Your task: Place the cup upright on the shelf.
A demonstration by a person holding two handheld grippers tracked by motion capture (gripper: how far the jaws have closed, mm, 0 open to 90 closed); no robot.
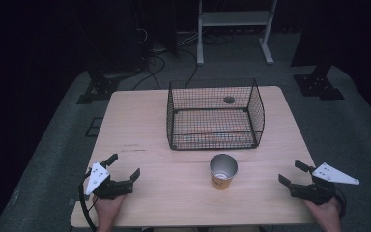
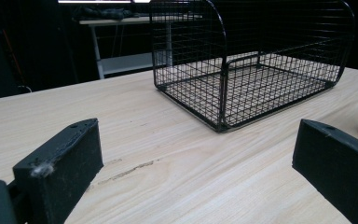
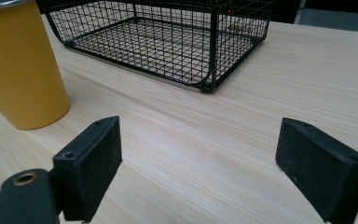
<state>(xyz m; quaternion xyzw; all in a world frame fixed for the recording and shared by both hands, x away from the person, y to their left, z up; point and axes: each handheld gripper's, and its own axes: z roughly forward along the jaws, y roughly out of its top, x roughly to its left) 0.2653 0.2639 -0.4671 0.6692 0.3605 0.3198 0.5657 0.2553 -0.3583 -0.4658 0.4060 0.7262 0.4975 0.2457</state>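
While both grippers rest at the near edge of the table (image 1: 140, 121), the yellow cup (image 1: 222, 171) stands upright between them, nearer the right one, just in front of the wire basket (image 1: 215, 115). Seen from above, the cup's silvery inside holds nothing that can be made out. The basket sits toward the far middle of the table, apart from the cup, with bare wood showing through its mesh floor. A small dark round spot shows behind its far wall; what it is cannot be told.

The left gripper (image 1: 124, 167) has its jaws spread wide with nothing between them, and so has the right gripper (image 1: 292, 173). In the left gripper view the cup is cut off at the right edge; in the right gripper view its rim runs off the top left corner.
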